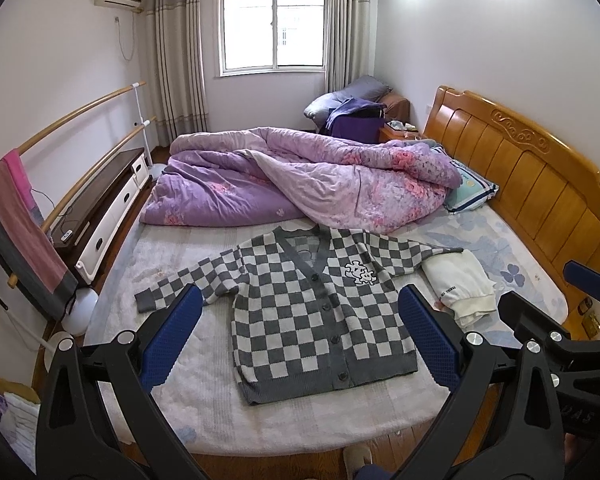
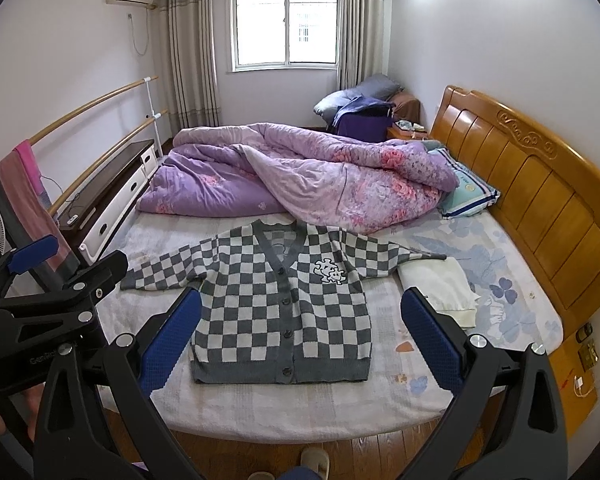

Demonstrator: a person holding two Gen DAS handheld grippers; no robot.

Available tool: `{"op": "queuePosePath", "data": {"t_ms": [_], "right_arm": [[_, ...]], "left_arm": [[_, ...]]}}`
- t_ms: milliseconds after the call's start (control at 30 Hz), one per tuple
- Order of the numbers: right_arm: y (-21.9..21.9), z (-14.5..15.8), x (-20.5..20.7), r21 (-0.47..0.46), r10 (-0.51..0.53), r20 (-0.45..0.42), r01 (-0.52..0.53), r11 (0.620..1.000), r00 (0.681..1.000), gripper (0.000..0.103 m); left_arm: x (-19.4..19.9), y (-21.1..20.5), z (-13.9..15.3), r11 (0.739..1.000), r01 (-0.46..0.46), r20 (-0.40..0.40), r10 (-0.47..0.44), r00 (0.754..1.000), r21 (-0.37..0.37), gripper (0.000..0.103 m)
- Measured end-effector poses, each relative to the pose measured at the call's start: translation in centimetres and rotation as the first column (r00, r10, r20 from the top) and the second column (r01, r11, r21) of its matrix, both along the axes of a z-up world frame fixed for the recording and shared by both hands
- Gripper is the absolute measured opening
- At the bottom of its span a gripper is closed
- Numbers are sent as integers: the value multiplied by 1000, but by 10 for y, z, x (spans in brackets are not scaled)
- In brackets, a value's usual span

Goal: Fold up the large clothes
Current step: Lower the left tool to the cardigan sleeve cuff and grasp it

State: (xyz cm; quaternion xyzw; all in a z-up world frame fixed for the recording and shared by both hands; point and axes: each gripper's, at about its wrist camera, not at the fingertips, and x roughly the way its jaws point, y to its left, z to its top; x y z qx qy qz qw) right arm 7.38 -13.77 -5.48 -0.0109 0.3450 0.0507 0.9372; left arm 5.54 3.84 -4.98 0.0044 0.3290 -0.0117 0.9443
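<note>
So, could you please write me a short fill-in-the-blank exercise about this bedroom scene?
1. The checkered cardigan lies ____ on the bed.
2. Both the left gripper and the right gripper are ____.
3. The quilt is mostly ____ in colour.
4. The headboard is made of ____.

Missing words: flat; open; purple; wood

The cardigan (image 1: 300, 304) has grey and white checks, the quilt (image 1: 300, 176) in the middle is purple with pink flowers, and the headboard (image 1: 532, 184) at right is orange-brown.
</note>
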Motion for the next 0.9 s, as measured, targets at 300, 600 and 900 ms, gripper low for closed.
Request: {"op": "queuePosePath", "data": {"t_ms": [300,600,900], "right_arm": [[-13,-21,90,24,79,-44,-78,997,996,96],[-30,-46,199,36,195,-133,-192,981,972,96],[3,-103,270,92,278,-283,-263,961,918,96]], "left_arm": [[81,-19,-18,998,-64,-51,66,997,29,98],[185,-37,-39,988,-153,-177,154,972,19,98],[252,-11,-91,970,-233,-299,244,923,72,98]]}}
